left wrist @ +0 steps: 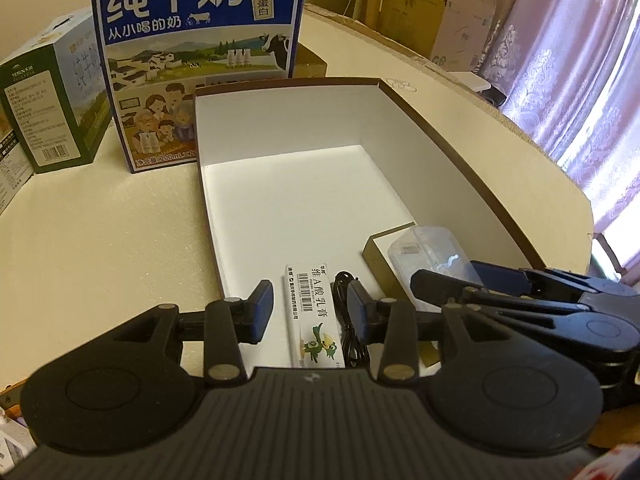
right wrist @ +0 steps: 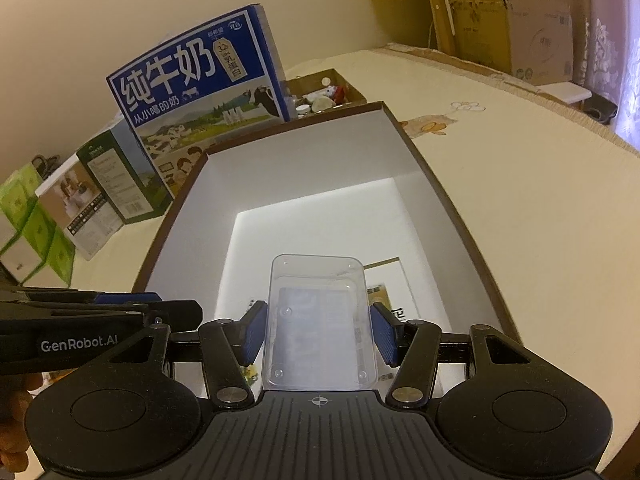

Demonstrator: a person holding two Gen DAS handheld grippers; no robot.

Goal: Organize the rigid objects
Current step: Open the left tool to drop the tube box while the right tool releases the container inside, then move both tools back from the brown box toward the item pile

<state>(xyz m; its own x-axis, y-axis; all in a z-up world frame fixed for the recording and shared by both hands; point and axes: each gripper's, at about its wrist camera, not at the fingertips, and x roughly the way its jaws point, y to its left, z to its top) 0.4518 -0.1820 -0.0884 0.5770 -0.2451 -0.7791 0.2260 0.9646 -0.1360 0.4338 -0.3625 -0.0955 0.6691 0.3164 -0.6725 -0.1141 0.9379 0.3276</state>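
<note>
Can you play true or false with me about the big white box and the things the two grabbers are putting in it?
1. The big white-lined box with a brown rim is packed full. False: most of its floor is bare.
2. The left gripper has a long white carton with a green bird between its fingers. True.
3. The right gripper is around a clear plastic case. True.
4. The blue milk carton with a cow lies flat inside the box. False: it stands upright behind it.
5. A black cable lies beside the white carton. True.
</note>
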